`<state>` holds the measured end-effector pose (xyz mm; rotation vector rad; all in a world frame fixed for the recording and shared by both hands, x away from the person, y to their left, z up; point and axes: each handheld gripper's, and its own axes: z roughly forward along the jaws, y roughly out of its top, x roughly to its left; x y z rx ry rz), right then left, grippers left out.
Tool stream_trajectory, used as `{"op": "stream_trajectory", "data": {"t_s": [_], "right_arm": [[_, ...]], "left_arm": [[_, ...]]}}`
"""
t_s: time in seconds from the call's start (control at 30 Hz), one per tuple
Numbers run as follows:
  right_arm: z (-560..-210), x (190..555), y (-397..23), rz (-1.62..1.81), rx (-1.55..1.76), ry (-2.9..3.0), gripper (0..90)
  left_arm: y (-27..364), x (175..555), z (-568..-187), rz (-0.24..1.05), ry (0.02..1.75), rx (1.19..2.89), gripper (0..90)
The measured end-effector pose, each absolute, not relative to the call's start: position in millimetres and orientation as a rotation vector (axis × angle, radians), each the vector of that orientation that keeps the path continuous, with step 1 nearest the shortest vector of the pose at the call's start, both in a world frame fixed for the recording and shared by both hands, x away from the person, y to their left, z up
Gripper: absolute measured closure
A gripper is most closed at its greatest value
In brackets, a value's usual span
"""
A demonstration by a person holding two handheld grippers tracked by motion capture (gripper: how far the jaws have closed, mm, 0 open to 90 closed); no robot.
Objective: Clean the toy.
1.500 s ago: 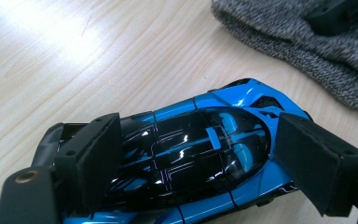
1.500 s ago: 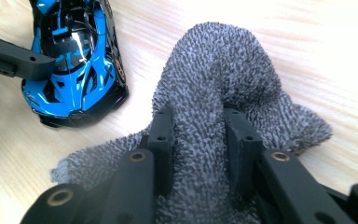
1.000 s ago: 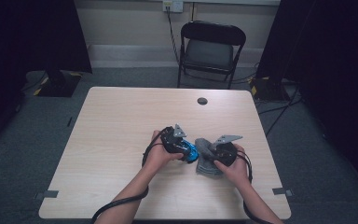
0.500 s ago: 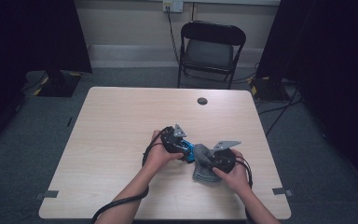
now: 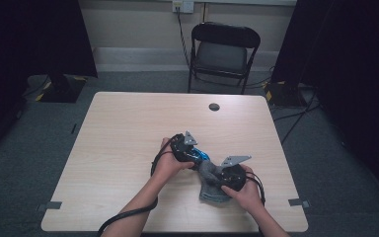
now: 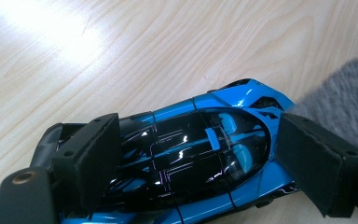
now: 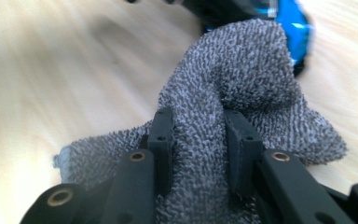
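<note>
two grippers working near the front edge of the table [image 5: 128, 123], right of its middle. left gripper [image 6: 205, 158] wide open around blue toy car [image 6: 200, 149], pads along both its flanks; contact on the far pad hard to tell, so looks clamped across the body. car flat on the table, nose toward grey cloth [image 7: 242, 93]. right gripper [image 7: 198, 144] nearly closed, pinching a fold of the cloth. cloth bunched up, draped against the car's end, rest trailing toward the front edge. folding chair [image 5: 224, 49] beyond the far edge.
</note>
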<state>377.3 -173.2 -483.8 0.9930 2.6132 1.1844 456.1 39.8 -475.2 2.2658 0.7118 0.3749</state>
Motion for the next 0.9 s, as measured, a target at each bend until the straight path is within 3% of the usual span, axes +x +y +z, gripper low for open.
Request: {"op": "stream_trajectory", "data": {"t_s": [0.37, 0.9], "right_arm": [[-478.6, 366.2, -163.4, 1.251, 0.900, 2.657, 65.6], [-467.6, 394.3, -219.2, 1.132, 1.020, 2.542, 64.0]], "left_arm": [[40.8, 456.3, -475.7, 0.375, 0.702, 2.261, 14.5], [40.2, 455.5, -476.1, 0.376, 0.700, 2.259, 14.4]]}}
